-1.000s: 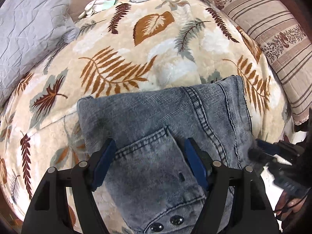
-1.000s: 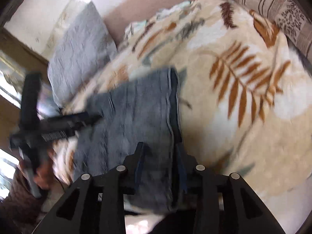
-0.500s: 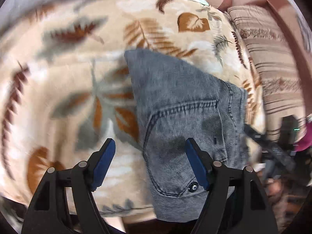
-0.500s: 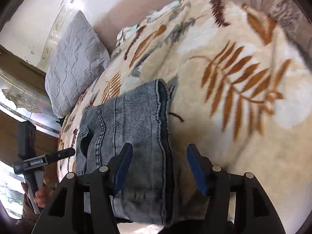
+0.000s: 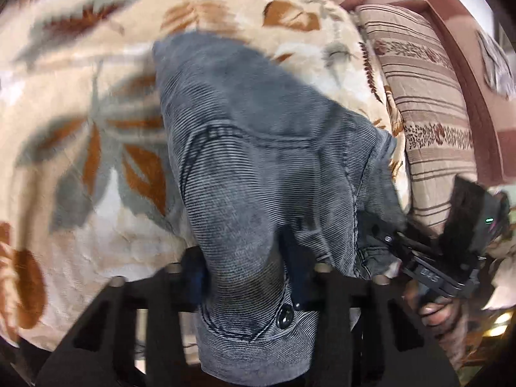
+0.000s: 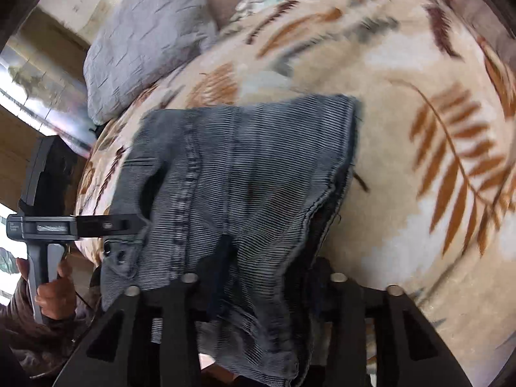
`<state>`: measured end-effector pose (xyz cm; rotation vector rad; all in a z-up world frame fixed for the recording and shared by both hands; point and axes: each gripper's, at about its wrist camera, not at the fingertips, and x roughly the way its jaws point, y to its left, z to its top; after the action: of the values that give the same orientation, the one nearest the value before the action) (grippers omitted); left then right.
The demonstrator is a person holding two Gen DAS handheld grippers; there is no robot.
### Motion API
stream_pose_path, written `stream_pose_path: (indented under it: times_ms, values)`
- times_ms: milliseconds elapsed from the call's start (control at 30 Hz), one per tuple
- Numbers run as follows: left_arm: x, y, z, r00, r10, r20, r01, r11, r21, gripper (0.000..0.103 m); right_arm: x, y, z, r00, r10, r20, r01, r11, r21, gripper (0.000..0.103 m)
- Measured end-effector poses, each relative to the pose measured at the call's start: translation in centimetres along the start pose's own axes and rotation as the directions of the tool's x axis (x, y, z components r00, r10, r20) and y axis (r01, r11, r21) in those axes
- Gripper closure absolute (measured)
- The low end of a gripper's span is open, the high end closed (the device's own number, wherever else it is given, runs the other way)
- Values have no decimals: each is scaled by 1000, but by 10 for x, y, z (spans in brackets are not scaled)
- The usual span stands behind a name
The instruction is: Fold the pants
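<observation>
The folded grey-blue corduroy pants (image 5: 258, 148) lie on a leaf-patterned blanket (image 5: 80, 129). My left gripper (image 5: 248, 271) is shut on the near waistband end, by the pocket button, with cloth bunched between its blue pads. My right gripper (image 6: 264, 274) is shut on the near edge of the pants (image 6: 245, 167), the fabric draped over its fingers. Each gripper shows in the other's view: the right one (image 5: 429, 258) at the pants' right side, the left one (image 6: 80, 225) at their left side.
A grey quilted pillow (image 6: 142, 35) lies at the far left of the bed. A striped pillow (image 5: 429, 122) lies along the right side. White cloth items (image 6: 258, 0) sit at the far edge by the pink headboard. The blanket's near edge is below the grippers.
Both grippers were open half a second ago; now both have closed on the near edge of the pants, which bunches and lifts. Both views are blurred with motion.
</observation>
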<state>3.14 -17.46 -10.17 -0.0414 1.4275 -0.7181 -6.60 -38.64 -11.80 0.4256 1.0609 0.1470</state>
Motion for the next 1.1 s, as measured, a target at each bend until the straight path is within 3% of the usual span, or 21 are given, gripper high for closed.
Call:
stream_pose_path:
  times_ms: [200, 433, 533, 633, 667, 767, 867, 933, 967, 1000, 1100]
  values:
    - [-42, 8, 22, 992, 23, 121, -22, 1000, -2, 80, -16, 34, 27, 998, 29, 48, -26, 998, -57, 75]
    - [-96, 46, 63, 954, 124, 274, -114, 992, -49, 79, -11, 77, 91, 987, 69, 148, -49, 990, -136, 75]
    - [-81, 72, 77, 938, 225, 263, -212, 974, -76, 73, 22, 85, 112, 988, 25, 151, -3, 989, -146, 72]
    - [-37, 106, 86, 928, 345, 142, -331, 937, -113, 70, 83, 82, 117, 985, -152, 78, 162, 976, -146, 68]
    - [-29, 114, 87, 931, 343, 123, -330, 936, -121, 65, 96, 78, 115, 979, -197, 55, 203, 969, -142, 68]
    - [-42, 119, 81, 935, 306, 177, -286, 949, -129, 64, 90, 69, 111, 985, -148, 91, 156, 984, -84, 64]
    - [-61, 111, 71, 915, 334, 227, -317, 942, -109, 60, 66, 71, 108, 978, -163, 133, 177, 979, -102, 64]
    - [-74, 105, 60, 896, 359, 262, -342, 933, -110, 44, 42, 81, 100, 970, -176, 168, 199, 972, -128, 49]
    - [-78, 101, 55, 882, 382, 276, -363, 924, -117, 28, 33, 85, 95, 966, -183, 184, 209, 969, -133, 30]
    - [-82, 98, 46, 864, 408, 295, -388, 913, -128, 22, 26, 90, 93, 960, -193, 203, 222, 965, -137, 16]
    - [-89, 88, 21, 809, 468, 355, -437, 884, -168, 22, 1, 110, 70, 938, -241, 251, 282, 949, -144, 3]
